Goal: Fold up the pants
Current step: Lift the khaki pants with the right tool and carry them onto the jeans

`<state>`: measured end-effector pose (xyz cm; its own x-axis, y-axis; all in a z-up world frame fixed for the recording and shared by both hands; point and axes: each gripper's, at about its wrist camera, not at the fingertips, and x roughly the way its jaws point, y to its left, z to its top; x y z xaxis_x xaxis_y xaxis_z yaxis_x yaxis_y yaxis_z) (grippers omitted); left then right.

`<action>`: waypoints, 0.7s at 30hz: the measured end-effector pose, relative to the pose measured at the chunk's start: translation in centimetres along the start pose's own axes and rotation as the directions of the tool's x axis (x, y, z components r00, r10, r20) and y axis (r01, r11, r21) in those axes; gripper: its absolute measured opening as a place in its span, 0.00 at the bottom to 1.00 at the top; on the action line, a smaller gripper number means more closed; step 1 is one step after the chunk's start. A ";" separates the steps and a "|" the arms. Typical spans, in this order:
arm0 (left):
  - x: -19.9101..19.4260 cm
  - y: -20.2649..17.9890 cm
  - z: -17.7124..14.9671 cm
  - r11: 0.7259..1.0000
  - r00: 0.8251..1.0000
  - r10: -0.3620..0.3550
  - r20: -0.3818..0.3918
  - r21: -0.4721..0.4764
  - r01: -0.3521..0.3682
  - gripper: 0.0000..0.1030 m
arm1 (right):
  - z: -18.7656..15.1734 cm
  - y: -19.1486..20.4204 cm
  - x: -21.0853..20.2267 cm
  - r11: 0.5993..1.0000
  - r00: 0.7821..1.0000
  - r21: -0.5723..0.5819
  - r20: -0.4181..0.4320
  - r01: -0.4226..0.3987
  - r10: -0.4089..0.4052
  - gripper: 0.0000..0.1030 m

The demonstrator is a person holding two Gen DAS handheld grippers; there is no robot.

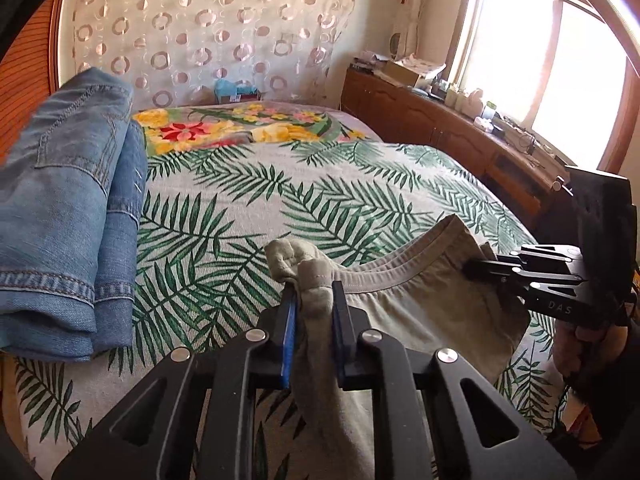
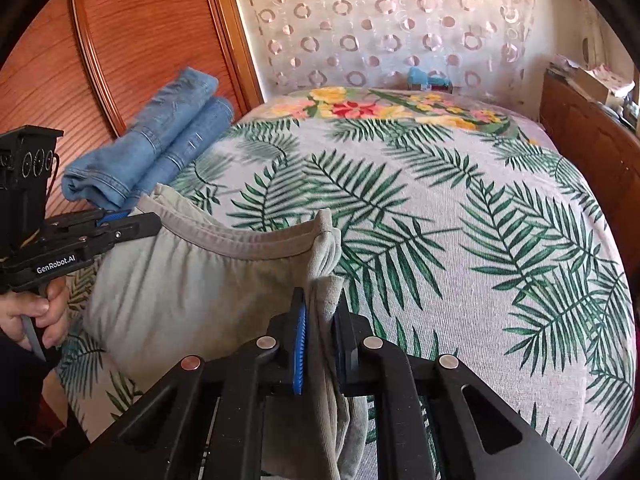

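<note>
Pants [image 1: 420, 304] waistband stretched between left claw [image 1: 314, 300] and right claw [image 2: 322, 312]

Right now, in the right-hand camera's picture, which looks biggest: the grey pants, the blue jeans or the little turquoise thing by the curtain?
1. Grey pants, though they hang closest to the camera, which inflates them.
2. Folded blue jeans.
3. Turquoise thing, far off, so its true size is unsure.
</note>
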<state>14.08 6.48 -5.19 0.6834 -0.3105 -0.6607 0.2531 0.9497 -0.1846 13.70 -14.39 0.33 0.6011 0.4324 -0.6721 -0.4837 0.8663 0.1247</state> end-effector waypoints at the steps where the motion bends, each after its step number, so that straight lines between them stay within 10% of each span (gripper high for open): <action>1: -0.3 -0.1 0.1 1.000 1.000 -0.001 0.012 0.002 0.001 0.16 | 0.1 0.1 -0.3 1.000 1.000 -0.002 0.010 0.001 -0.001 0.11; 21: -6.5 -1.2 4.0 0.997 0.975 0.054 0.216 0.044 -0.065 0.15 | 3.0 1.9 -7.0 0.995 0.979 -0.096 0.201 0.004 0.016 0.11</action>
<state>12.07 7.20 2.25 0.8280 -0.2600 -0.4968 0.2376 0.9652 -0.1091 10.49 -15.03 7.51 0.7091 0.4877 -0.5092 -0.5406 0.8397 0.0514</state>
